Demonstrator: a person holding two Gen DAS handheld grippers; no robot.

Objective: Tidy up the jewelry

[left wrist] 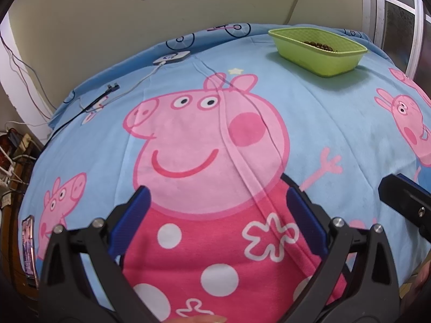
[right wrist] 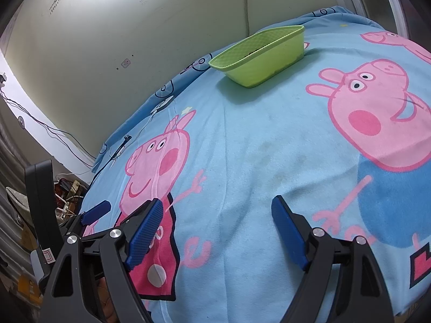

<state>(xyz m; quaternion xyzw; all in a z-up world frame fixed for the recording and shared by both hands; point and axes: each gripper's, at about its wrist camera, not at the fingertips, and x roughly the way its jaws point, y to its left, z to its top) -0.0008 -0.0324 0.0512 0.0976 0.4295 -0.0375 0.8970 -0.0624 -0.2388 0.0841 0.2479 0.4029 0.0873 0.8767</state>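
**Both grippers empty, beads in the green basket**

The left gripper (left wrist: pixel 218 212) hangs over the blanket (left wrist: pixel 309 113) with its blue pads spread wide and nothing between them. The right gripper (right wrist: pixel 218 228) is likewise spread wide and empty. A green basket (left wrist: pixel 317 59) sits near the blanket's far edge, toward its right corner, with a string of dark beads (left wrist: pixel 319 45) lying inside it, well apart from both grippers
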